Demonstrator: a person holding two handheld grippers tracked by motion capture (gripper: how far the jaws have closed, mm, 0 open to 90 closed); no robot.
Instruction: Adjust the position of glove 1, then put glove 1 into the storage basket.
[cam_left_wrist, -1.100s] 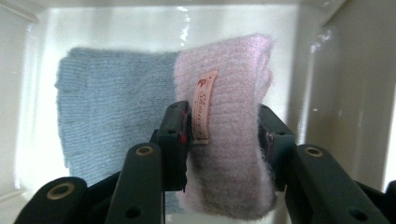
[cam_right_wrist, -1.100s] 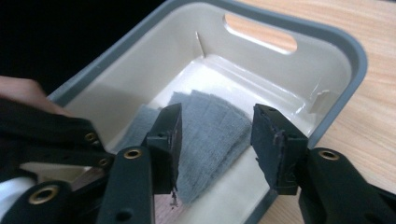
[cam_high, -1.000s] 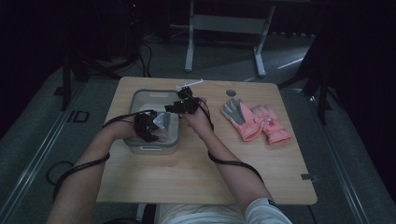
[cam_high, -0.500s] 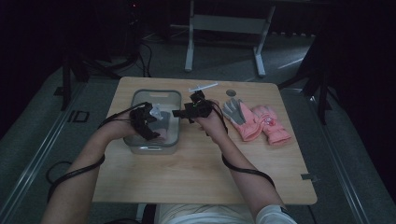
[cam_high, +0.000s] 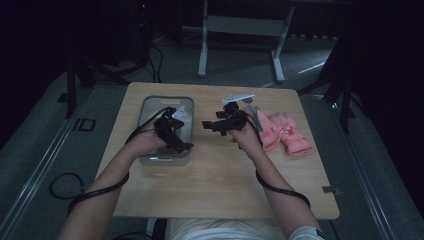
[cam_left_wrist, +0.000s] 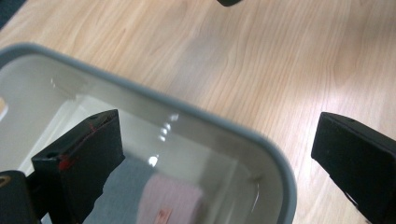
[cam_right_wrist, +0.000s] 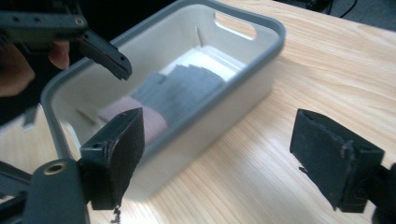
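Note:
A grey bin (cam_high: 150, 107) stands on the left of the wooden table (cam_high: 220, 180). A glove with a grey palm (cam_right_wrist: 182, 91) and a pink cuff (cam_left_wrist: 170, 203) lies in it on something white (cam_right_wrist: 210, 60). My left gripper (cam_high: 176, 140) hovers over the bin's near right corner. Its jaws have just been opening and stand open (cam_left_wrist: 215, 158) with nothing between them. My right gripper (cam_high: 212, 125) is right of the bin and points at it. Its jaws have also just been opening and are open (cam_right_wrist: 224, 154) and empty.
More pink gloves (cam_high: 290, 135) lie to the right of my right hand, one showing a grey palm (cam_high: 256, 116). A small round object (cam_high: 248, 100) rests near the table's far edge. Bare wood stretches along the near half of the table.
Both grippers were together in the bin on the glove. The left one has lifted toward the near rim, the right has pulled out to the right. Both jaws opened; the glove stays in the bin.

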